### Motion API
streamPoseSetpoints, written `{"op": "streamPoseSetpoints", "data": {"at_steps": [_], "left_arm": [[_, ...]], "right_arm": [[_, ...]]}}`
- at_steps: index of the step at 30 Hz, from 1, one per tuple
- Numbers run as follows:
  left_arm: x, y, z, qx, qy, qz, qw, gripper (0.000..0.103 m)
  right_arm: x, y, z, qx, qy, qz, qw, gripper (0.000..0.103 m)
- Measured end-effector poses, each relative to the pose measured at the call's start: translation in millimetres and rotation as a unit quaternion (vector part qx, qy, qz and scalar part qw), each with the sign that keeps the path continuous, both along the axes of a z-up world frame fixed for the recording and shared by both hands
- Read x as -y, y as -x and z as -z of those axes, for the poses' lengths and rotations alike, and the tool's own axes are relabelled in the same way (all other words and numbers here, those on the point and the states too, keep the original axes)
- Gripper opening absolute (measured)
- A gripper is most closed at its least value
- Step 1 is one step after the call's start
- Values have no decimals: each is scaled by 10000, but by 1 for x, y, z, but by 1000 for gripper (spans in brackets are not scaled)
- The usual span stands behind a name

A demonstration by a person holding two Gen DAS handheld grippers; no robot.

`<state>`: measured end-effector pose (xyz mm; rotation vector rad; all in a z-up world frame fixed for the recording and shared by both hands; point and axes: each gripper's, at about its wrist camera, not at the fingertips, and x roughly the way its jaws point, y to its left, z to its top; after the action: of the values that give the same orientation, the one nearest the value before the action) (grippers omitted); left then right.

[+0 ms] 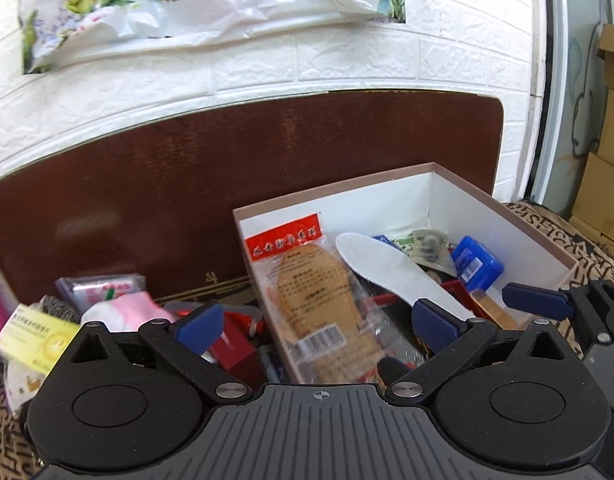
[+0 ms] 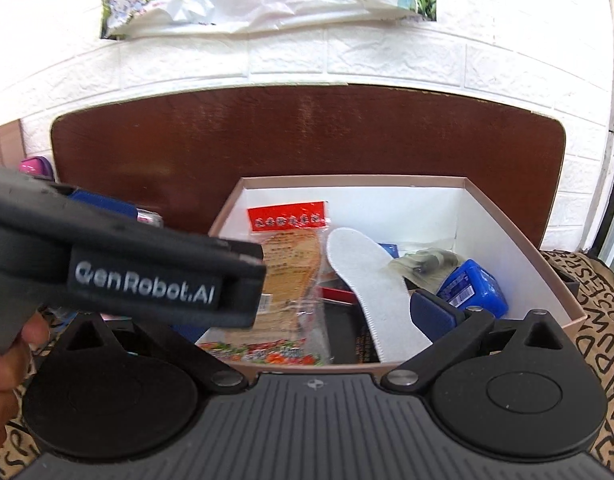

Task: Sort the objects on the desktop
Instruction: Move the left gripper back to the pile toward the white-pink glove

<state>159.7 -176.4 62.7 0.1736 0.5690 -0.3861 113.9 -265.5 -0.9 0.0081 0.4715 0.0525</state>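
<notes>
Two hand-held grippers, the left gripper (image 1: 319,318) and the right gripper (image 2: 431,312), are hovering with fingers apart and empty above the pink-rimmed white cardboard box (image 1: 539,236), risking snagging the white fabric insole (image 1: 387,270) leaning on its near edge.

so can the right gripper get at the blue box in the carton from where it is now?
Probably yes. The right gripper is open and empty, and the blue box lies uncovered near the carton's right wall, beside its right finger. The white insole lies alongside, not over it.
</notes>
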Motion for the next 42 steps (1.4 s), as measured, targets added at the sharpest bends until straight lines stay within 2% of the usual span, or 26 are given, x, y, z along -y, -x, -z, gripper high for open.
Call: {"op": "streamPoseSetpoints", "data": {"at_steps": [7,14,22,31,37,42], "left_arm": [[-37,40,4,-52,363,-226,9991,103],[-99,83,28,-196,718,-716,9947,103],[-151,116,60,-290,473,-1213,9911,103],[-179,92,100,-737,533,-1408,9858,103],[-181,69,113,-924,601,-1418,9837,103],[-182,51,119,-1110,787,-1399,9808,94]], "right_arm": [[-21,30,-3,129,-67,-279,9995,103],[-55,63,11,18,-239,-813,9964,103],[-106,86,39,-240,-202,-1414,9895,103],[-134,78,76,-477,131,-1588,9861,101],[-135,56,93,-740,223,-1491,9858,86],[-137,41,98,-842,265,-1479,9851,77]]}}
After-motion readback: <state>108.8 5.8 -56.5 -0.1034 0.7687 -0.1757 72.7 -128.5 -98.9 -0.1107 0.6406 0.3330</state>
